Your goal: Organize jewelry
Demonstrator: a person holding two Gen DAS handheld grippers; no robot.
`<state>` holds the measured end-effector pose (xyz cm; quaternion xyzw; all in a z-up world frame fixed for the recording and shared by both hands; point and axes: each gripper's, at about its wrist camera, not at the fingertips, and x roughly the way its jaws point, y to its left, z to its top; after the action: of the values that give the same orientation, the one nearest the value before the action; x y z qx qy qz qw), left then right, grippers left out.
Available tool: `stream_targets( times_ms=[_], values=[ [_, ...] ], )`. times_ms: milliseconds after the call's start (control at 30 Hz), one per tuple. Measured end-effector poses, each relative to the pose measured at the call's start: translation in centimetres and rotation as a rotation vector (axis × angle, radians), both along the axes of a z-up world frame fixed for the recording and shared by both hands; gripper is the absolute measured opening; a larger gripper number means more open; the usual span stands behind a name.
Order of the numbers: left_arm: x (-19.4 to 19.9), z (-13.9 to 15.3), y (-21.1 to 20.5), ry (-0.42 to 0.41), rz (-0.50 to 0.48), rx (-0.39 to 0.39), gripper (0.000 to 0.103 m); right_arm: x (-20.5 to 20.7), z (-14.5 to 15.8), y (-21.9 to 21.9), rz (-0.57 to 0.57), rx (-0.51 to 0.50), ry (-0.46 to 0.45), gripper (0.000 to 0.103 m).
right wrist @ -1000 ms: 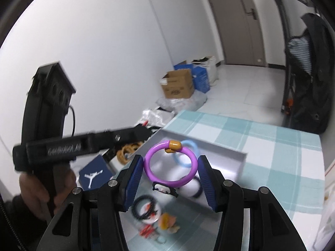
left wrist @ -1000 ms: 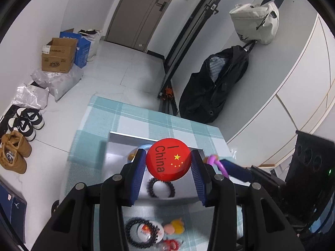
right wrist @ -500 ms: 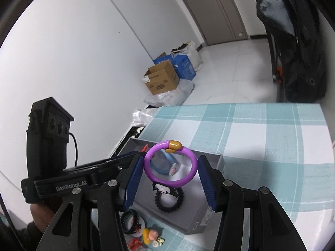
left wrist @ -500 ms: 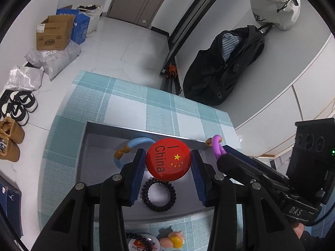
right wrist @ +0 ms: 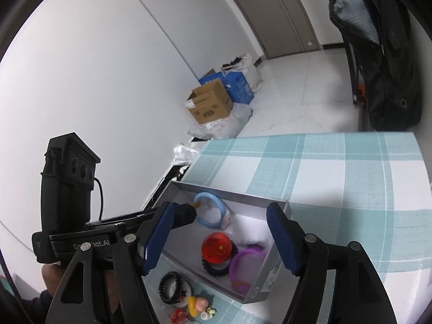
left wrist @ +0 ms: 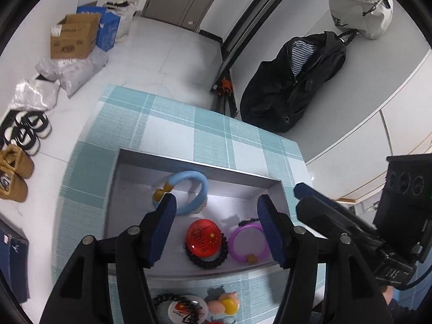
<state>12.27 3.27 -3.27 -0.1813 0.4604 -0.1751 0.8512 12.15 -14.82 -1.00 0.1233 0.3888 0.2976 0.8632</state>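
Note:
A grey box (left wrist: pixel 199 163) (right wrist: pixel 266 287) lies open on the checked tablecloth. Inside it lie a red "I China" badge (left wrist: pixel 203 239) (right wrist: pixel 216 249) on a black bead bracelet (left wrist: pixel 209 259) (right wrist: pixel 216 270), a purple ring (left wrist: pixel 249 245) (right wrist: pixel 247 263) and a light blue ring (left wrist: pixel 193 189) (right wrist: pixel 209 209). My left gripper (left wrist: pixel 216 229) is open and empty above the box. My right gripper (right wrist: pixel 220 243) is open and empty above the box too. In front of the box lie a black bracelet over a white badge (left wrist: pixel 186 309) (right wrist: pixel 171 287) and a pink and yellow charm (left wrist: pixel 225 303) (right wrist: pixel 198 305).
The table (left wrist: pixel 167 132) (right wrist: pixel 324 167) ends at a white tiled floor. Cardboard and blue boxes (left wrist: pixel 74 37), bags and shoes (left wrist: pixel 14 172) lie on the floor at left. A black bag (left wrist: pixel 291 94) leans on the wall at right.
Both grippers opened. The red badge dropped from my left gripper onto the black bracelet in the box. The purple ring dropped from my right gripper into the box beside it.

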Motion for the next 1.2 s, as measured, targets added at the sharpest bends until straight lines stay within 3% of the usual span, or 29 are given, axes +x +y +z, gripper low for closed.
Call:
stream_targets(
  times_ms=[433,667,800,1200],
  values=[
    [-2.8,1.6,1.7,-0.094,0.066,0.080,0.058,-2.3,1.3,0.0,-0.014,-0.025,-0.075,0.078],
    [-4.1,2.0,1.4,-0.129,0.095,0.186,0.060,-3.7,1.6,0.5,0.002,-0.049,-0.106,0.083],
    [-5.2,2.1,1.6,-0.157,0.122,0.233,0.066,-4.7,1.4,0.9,0.017,-0.092,-0.124,0.085],
    [-7.8,1.6,2.9,-0.156,0.158,0.213,0.067,-8.3,0.1,2.0,0.080,-0.170,-0.145,0.096]
  ],
)
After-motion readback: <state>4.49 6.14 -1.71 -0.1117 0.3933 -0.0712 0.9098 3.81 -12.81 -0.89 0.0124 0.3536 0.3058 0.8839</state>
